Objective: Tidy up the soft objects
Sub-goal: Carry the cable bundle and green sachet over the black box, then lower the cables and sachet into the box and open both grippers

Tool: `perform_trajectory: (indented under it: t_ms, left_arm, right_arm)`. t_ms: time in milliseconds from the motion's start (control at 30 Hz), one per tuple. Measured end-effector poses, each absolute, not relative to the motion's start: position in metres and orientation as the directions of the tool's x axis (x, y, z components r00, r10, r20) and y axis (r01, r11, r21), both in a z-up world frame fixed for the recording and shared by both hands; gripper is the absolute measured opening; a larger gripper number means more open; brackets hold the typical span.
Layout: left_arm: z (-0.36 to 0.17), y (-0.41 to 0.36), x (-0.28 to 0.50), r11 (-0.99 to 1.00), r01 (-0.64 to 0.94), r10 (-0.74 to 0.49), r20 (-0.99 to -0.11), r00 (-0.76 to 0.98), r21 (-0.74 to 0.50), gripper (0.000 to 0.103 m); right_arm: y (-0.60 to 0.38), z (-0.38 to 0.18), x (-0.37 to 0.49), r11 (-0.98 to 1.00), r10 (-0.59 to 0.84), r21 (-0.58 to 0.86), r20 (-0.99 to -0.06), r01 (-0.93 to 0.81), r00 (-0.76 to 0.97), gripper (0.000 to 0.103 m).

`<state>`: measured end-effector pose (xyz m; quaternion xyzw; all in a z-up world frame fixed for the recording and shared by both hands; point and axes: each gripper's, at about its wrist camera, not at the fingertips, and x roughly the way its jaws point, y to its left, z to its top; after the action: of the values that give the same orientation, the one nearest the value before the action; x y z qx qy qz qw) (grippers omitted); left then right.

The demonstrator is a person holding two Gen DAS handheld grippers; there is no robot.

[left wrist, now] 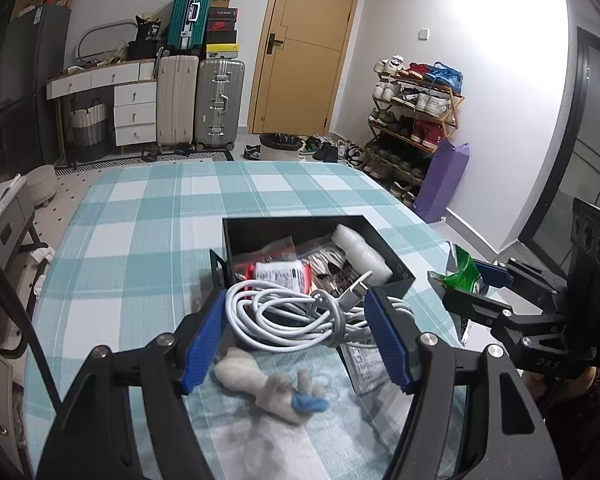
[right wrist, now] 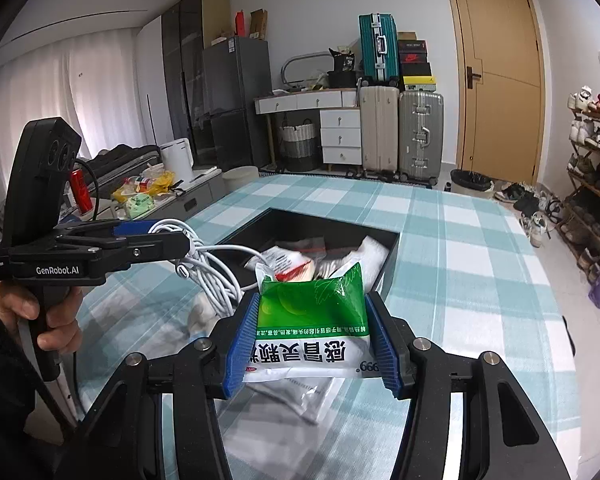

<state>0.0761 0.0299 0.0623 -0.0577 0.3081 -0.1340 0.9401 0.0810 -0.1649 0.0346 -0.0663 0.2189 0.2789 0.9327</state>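
Nearest to the left camera, a small grey-white soft toy (left wrist: 268,386) with a blue tip lies on the checked table (left wrist: 148,216), a little blurred, just under the left gripper (left wrist: 296,334). Its blue fingers (left wrist: 204,344) pinch a coil of white cable (left wrist: 284,316) from both sides, and the coil hangs clear above the table at the near edge of the black box (left wrist: 396,258). The right gripper (right wrist: 312,340) holds a green and white sachet (right wrist: 312,320) between its fingers (right wrist: 242,348), which press on the two side edges, also near the box and on the right of the cable.

The box stands in the middle of the table and already has packets and a white padded roll inside. A flat clear bag (right wrist: 284,400) still lies on the table below the sachet.

I judge that both things are light. The cable is springy, so the loops may open or slide out if the grip is only on one strand; it is better to hold across the whole bundle, as now. The sachet is soft and smooth, it bends when squeezed, so a hold at the middle of its sides seems safest, not at a corner.
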Motion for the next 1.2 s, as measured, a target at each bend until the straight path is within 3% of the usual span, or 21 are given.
perform_trajectory:
  t_ms: [1200]
  left_arm:
    - [0.038,0.012,0.145,0.963,0.204,-0.268,-0.576,0.772,-0.175,0.069]
  right_arm:
    - [-0.139,0.048,0.166,0.87,0.454,0.02,-0.427,-0.493,0.782,0.054]
